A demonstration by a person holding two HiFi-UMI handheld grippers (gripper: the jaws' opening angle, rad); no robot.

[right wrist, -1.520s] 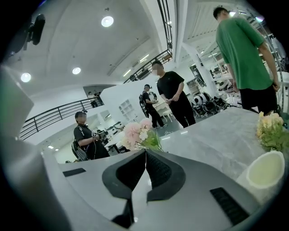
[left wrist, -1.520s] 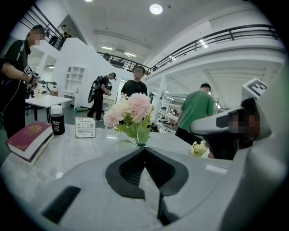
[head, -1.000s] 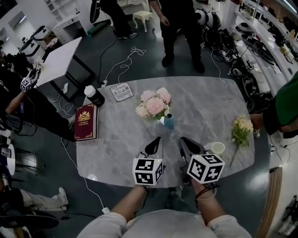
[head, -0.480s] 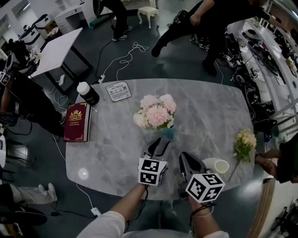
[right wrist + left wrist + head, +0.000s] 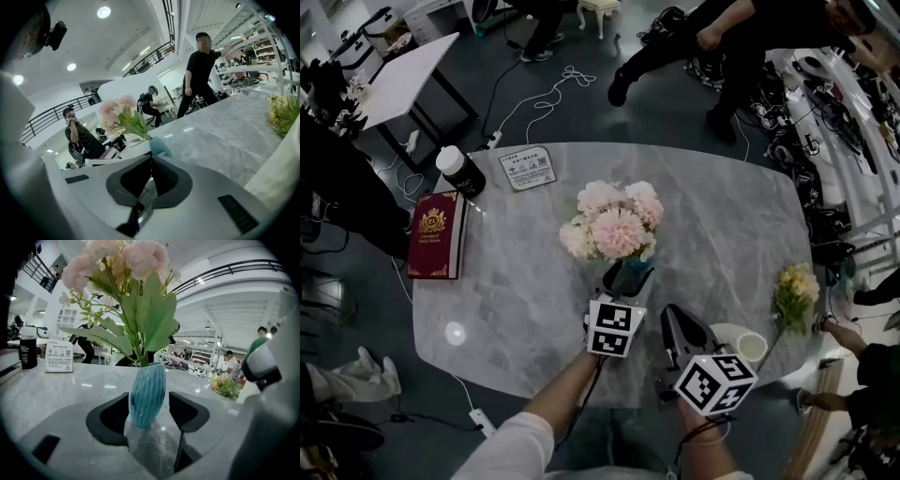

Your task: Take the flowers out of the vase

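Vase (image 5: 147, 394) stands upright, flowers (image 5: 117, 258) rising from its mouth.

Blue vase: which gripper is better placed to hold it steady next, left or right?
Likely the left gripper: its jaws have just been opening and flank the vase without gripping it. The right gripper is shut, short of the vase.

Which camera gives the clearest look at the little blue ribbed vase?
The left gripper view: the blue ribbed vase stands centred between the jaws of the left claw, which have just been opening. The head view shows a sliver under the pink flowers; the right gripper view shows only its top.
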